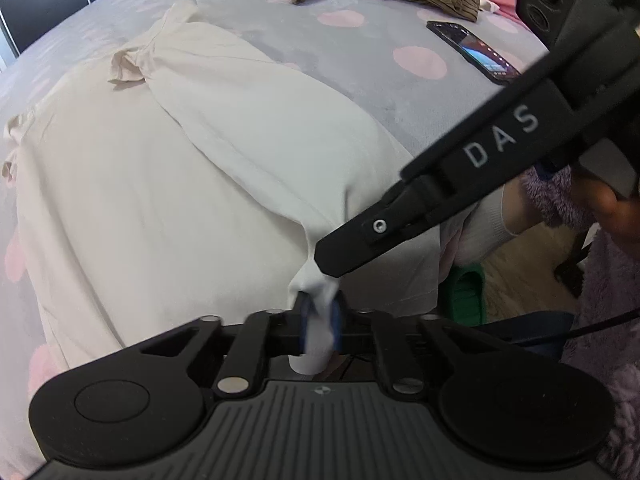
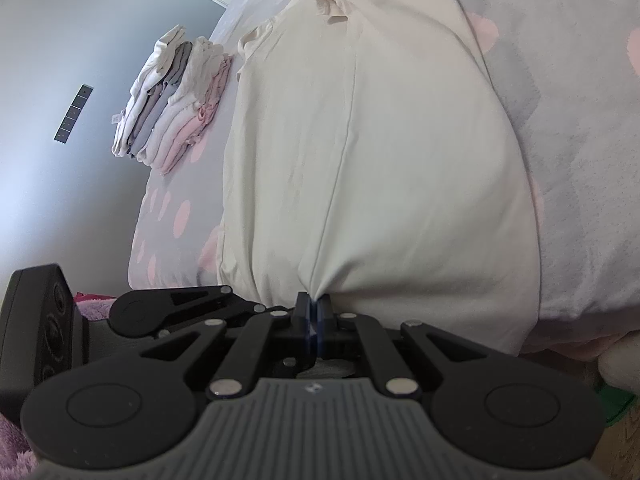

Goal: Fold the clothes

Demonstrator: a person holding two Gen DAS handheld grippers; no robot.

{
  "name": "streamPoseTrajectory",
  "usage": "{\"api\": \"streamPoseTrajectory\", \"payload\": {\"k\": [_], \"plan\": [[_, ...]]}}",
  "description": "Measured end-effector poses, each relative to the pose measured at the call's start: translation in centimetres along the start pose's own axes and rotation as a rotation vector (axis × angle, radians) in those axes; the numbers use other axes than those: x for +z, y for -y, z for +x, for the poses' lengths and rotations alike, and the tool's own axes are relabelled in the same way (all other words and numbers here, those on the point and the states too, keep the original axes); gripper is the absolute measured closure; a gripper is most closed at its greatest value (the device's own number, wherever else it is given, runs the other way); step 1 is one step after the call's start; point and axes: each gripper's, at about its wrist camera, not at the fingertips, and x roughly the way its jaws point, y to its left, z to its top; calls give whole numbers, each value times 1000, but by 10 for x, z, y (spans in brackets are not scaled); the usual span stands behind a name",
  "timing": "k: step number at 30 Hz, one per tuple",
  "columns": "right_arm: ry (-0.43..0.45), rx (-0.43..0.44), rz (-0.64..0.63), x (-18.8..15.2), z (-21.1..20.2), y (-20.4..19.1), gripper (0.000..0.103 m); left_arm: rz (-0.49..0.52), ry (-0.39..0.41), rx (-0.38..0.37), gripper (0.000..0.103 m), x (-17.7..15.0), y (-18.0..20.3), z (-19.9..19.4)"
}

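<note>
Both grippers matte black, ribbed grey housing, silver pivot pins, blue pads (image 2: pixel 307 322); right gripper (image 1: pixel 326 270) arm marked "DAS" with one silver screw; person wears fuzzy purple sleeve (image 1: pixel 560 196).

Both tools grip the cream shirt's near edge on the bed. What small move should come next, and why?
Probably lift both tools together and carry the hem toward the collar. The left tool and right tool are shut on the cream shirt, which lies flat.

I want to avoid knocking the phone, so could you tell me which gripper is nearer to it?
Right. The right gripper reaches in from the phone's side; the left gripper pinches the shirt hem further away.
</note>
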Motion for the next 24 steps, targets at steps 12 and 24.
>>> {"api": "streamPoseTrajectory", "payload": {"k": [12, 24], "plan": [[55, -383, -169, 7, -52, 14, 70, -340, 31, -468, 103, 8, -45, -15], [-21, -199, 77, 0, -34, 87, 58, -522, 59, -701, 103, 22, -66, -8]]}}
